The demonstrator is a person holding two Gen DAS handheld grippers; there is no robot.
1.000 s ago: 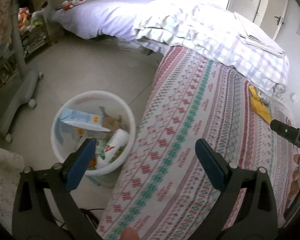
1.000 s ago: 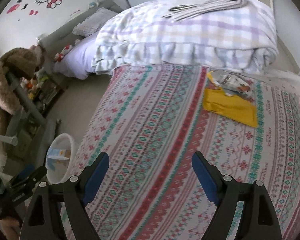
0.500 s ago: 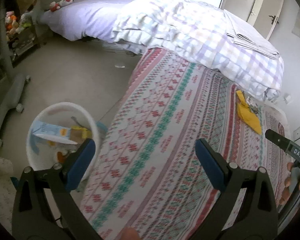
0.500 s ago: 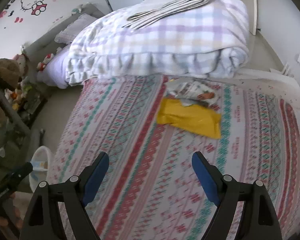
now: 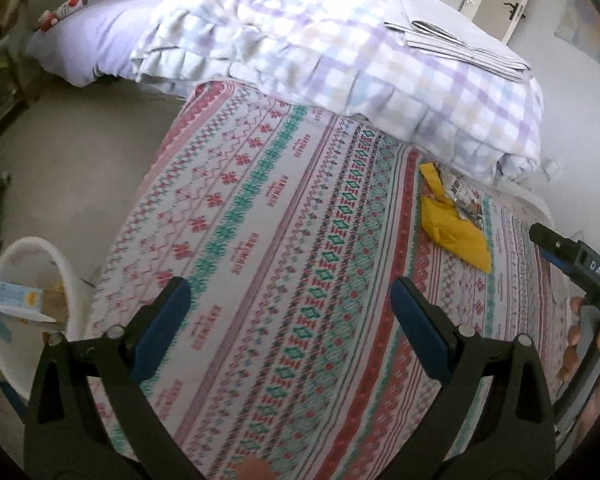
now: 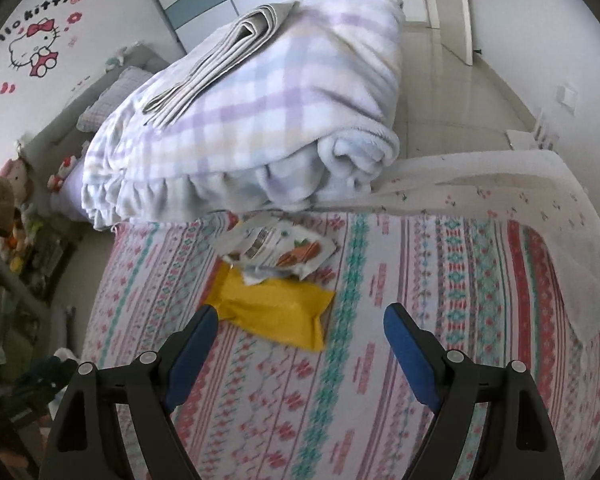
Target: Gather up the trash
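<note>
My right tongs and left tongs gaped empty; the yellow wrapper, mid-frame, lay flat and might slip the pinch.

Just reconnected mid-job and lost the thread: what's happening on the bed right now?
A person is holding both grippers over the patterned bedspread, and both are open and empty. The right gripper faces a flat yellow plastic packet lying on the spread, with a crumpled white snack wrapper printed with carrots just beyond it. The round white plastic bin on the floor beside the bed already holds trash. The left gripper hovers over bare bedspread.
</note>
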